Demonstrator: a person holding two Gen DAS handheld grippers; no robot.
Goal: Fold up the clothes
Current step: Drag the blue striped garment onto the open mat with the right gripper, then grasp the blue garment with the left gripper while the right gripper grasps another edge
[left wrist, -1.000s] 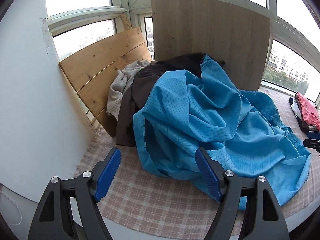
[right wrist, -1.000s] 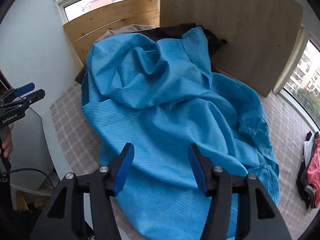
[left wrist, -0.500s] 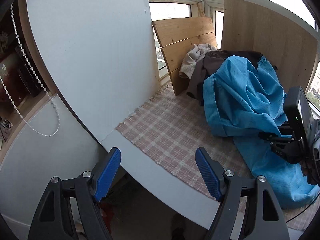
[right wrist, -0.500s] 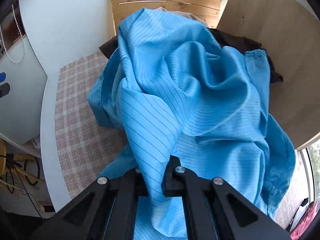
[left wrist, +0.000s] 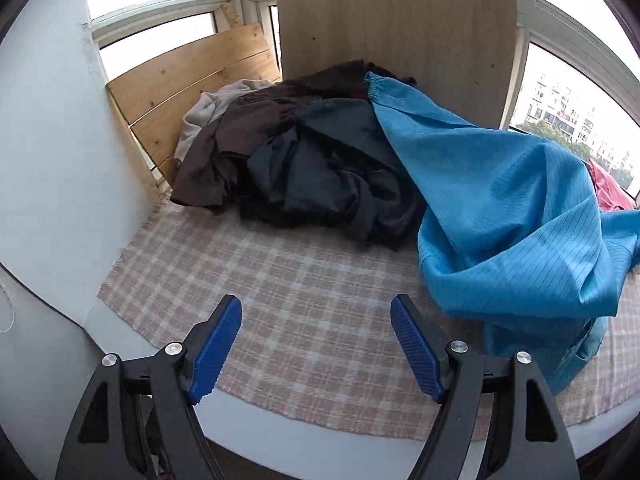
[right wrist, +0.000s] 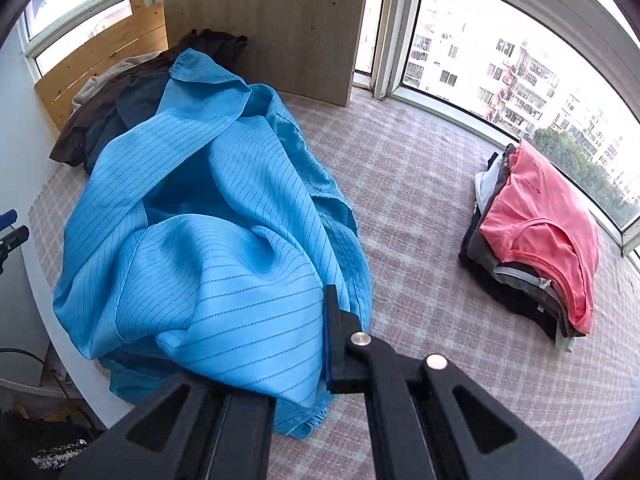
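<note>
The right gripper [right wrist: 326, 344] has its black jaws clamped on a fold of the blue garment [right wrist: 224, 216], a thin, smooth cloth ruled with fine dark pinstripes. The jaws have just been closing, and the cloth sits pinched between them. The fabric billows in soft, rounded folds over the checked mat [right wrist: 420, 184], one elastic-gathered cuff lying up against the dark pile [left wrist: 320, 168].

The left gripper [left wrist: 316, 344] hangs over bare mat, jaws wide with nothing between them; its blue pads [left wrist: 416, 352] are ribbed. Seen from that side, the blue garment [left wrist: 508, 208] is heaped at the right, just beside the pile.

The mat is a coarse pink-and-cream woven plaid with a frayed edge, spread on a pale, curved surface [left wrist: 256, 412]. The pile is crumpled: brown, slate-grey and an off-white knit. Behind it lean a knotty pine board [left wrist: 192, 76] and a flat, pale-grained panel [left wrist: 396, 28].

Well apart to the right lies a neat folded stack [right wrist: 532, 244], a coral shirt on top, with dark layers beneath.
</note>
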